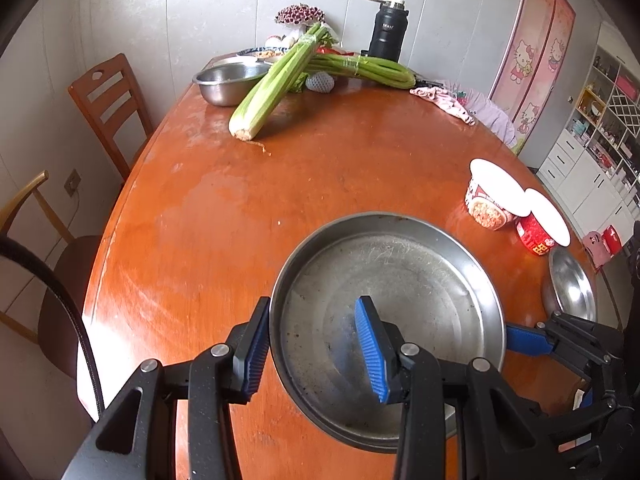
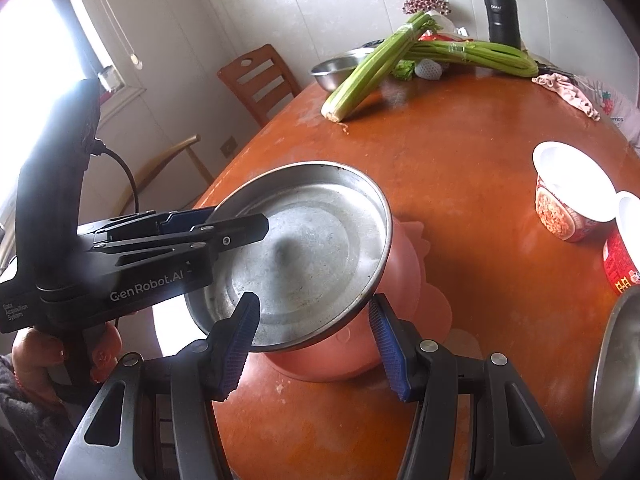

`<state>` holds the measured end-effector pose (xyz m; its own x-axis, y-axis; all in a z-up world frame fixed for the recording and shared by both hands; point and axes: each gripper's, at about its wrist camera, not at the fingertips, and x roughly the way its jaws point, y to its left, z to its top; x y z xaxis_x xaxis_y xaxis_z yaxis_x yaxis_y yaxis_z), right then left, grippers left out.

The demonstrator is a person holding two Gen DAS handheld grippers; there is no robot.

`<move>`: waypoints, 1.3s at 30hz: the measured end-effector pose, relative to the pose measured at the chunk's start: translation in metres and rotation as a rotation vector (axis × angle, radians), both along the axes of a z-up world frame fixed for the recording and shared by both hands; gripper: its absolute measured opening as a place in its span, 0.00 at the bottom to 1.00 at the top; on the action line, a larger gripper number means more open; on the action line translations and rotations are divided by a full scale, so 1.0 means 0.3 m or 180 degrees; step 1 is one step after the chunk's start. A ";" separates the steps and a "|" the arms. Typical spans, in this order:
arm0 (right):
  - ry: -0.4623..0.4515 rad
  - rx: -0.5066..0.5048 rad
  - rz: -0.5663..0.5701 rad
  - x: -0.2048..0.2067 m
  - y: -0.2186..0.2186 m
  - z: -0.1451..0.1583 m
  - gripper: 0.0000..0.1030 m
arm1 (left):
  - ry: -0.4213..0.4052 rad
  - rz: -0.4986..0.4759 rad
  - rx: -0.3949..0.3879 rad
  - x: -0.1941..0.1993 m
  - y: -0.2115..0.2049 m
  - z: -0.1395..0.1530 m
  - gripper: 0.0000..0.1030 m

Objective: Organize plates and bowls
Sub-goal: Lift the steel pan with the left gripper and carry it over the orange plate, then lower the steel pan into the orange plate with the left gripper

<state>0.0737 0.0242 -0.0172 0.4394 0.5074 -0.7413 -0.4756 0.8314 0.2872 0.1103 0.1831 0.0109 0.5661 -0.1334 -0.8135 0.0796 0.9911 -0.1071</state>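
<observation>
The big round steel plate (image 2: 304,248) sits tilted over a pink plastic plate (image 2: 404,320) on the orange-brown wooden worktop (image 1: 320,168); one edge is up in the air. The left hand-held gripper (image 1: 316,346) has its blue fingers (image 1: 370,344) spread wide, one inside the steel plate and one outside its rim; in the right wrist view its fingers look closer on the rim, so I cannot tell if it pinches. The right hand-held gripper (image 2: 316,338) is spread too, with the near rim of the steel plate between its fingers, not squeezed. Just beside the steel plate lies a smaller shiny steel dish (image 1: 572,288); near it are two paper noodle cups (image 1: 494,196). Well apart from the steel plate are long green celery stalks (image 1: 276,80), a steel bowl (image 1: 226,82) and a black flask (image 1: 386,32).
</observation>
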 end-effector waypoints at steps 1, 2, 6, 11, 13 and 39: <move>0.0026 -0.0023 0.0013 0.001 0.001 -0.009 0.58 | 0.0010 -0.0003 0.0004 -0.002 -0.001 -0.005 0.40; 0.0041 -0.0032 0.0017 0.003 0.002 -0.013 0.58 | 0.0022 -0.0006 0.0010 -0.003 -0.003 -0.011 0.40; 0.0068 -0.0092 0.0045 0.012 0.004 -0.027 0.58 | 0.0073 -0.0002 0.0014 -0.004 -0.008 -0.030 0.40; 0.0032 -0.0165 0.0072 0.011 0.011 -0.034 0.58 | 0.0103 -0.0001 0.0010 -0.006 -0.012 -0.044 0.40; 0.0015 -0.0206 0.0080 0.010 0.016 -0.040 0.58 | 0.0115 -0.0008 0.0012 -0.006 -0.015 -0.049 0.40; -0.0136 -0.0438 0.0124 0.015 0.027 -0.054 0.58 | 0.0207 -0.0025 -0.0053 0.007 -0.009 -0.095 0.40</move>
